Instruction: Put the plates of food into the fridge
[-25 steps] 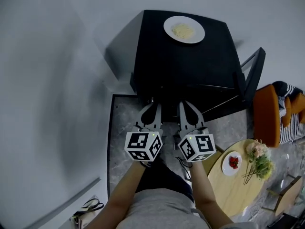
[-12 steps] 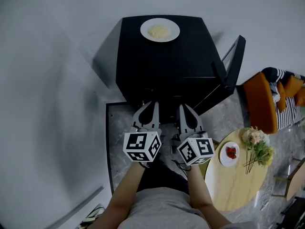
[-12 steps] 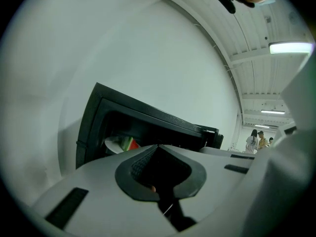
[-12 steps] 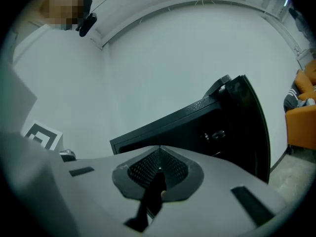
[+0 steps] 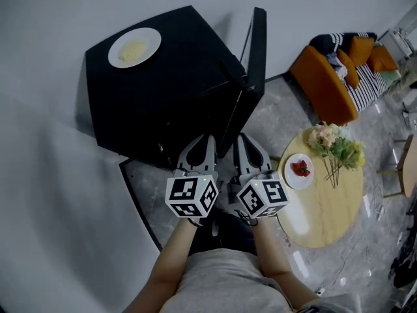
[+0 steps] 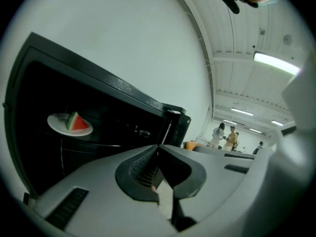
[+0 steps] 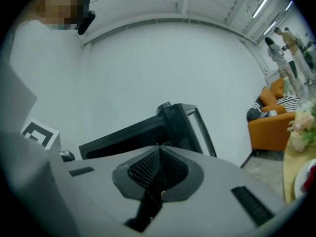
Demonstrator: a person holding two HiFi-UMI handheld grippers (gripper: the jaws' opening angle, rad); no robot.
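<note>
Well beyond left gripper (image 5: 208,139) and right gripper (image 5: 240,137), fingers closed empty: plate of food (image 5: 134,47) atop fridge (image 5: 176,90).

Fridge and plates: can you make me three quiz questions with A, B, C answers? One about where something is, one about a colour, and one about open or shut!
1. The door of the black fridge is:
A. open
B. shut
C. taken off

2. Where is the white plate of red strawberries?
A. on top of the fridge
B. on the round wooden table
C. on the orange sofa

3. What colour is the food on the other white plate, on top of the fridge?
A. pale yellow
B. green
C. blue

Answers:
1. A, because the head view shows the door swung out from the fridge.
2. B, because the plate sits on the table beside the flowers.
3. A, because a pale yellow heap lies in the middle of that plate.
</note>
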